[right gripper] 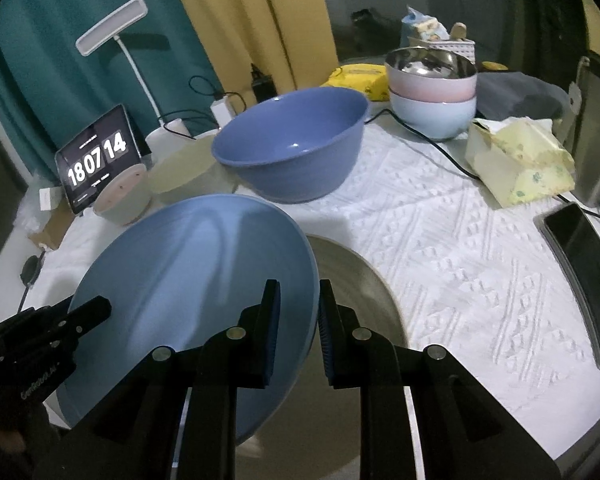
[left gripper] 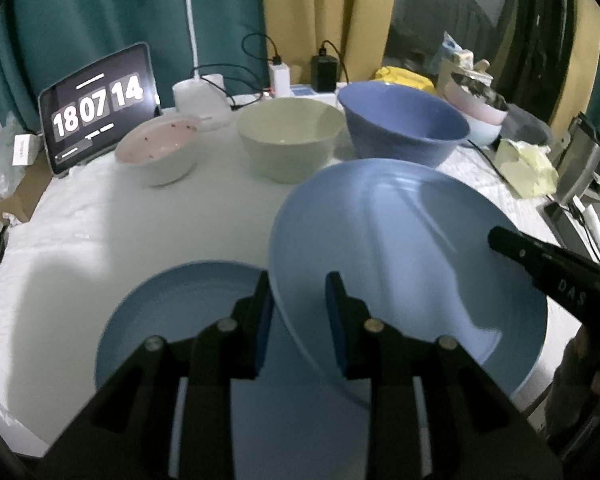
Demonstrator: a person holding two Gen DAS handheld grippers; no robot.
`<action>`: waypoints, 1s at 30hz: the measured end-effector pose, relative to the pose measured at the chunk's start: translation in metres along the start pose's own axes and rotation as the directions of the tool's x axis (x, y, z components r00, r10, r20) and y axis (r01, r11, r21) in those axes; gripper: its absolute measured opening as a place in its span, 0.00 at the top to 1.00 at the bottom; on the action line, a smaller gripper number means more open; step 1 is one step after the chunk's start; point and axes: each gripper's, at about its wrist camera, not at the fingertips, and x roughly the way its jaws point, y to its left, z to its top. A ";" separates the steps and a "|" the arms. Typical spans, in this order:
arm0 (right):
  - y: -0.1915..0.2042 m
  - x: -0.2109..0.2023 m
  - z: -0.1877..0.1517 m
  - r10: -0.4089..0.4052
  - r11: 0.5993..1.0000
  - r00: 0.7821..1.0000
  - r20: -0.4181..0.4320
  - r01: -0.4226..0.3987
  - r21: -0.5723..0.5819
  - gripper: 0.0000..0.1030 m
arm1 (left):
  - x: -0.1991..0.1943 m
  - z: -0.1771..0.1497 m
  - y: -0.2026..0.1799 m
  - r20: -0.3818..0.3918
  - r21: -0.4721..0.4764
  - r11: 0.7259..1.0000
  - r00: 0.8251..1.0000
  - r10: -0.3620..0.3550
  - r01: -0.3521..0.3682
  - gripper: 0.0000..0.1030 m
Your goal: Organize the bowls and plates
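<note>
Both grippers angle downward, carrying a light blue round plate (left gripper: 400,248) tilted above the white textured tablecloth (right gripper: 460,260). The left gripper (left gripper: 300,320) pinches its near-left rim; the right gripper (right gripper: 300,320) pinches the opposite rim. A second light blue plate (left gripper: 180,300) lies beneath, an olive plate (right gripper: 356,288) beside, and a deep blue bowl (right gripper: 292,144) beyond.

A light blue plate (left gripper: 412,248) hangs tilted above the table, another blue plate (left gripper: 172,308) lying flat beside it.
</note>
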 end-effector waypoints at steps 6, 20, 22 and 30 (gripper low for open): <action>-0.014 0.001 -0.004 -0.008 1.000 1.000 -0.007 0.008 0.017 0.80 | 0.008 -0.003 -0.012 -0.028 0.021 1.000 1.000 -0.004 0.004 0.74; -0.033 0.010 -0.011 -0.034 0.998 0.998 -0.044 0.036 0.044 0.80 | 0.029 -0.014 -0.032 -0.096 0.048 0.999 0.995 -0.009 0.014 0.74; -0.034 0.011 -0.012 -0.035 0.998 0.998 -0.050 0.037 0.048 0.80 | 0.030 -0.014 -0.032 -0.102 0.048 0.999 0.995 -0.009 0.014 0.74; -0.035 0.013 -0.013 -0.041 0.998 0.997 -0.062 0.045 0.055 0.79 | 0.030 -0.014 -0.029 -0.112 0.040 0.999 0.994 -0.017 0.022 0.70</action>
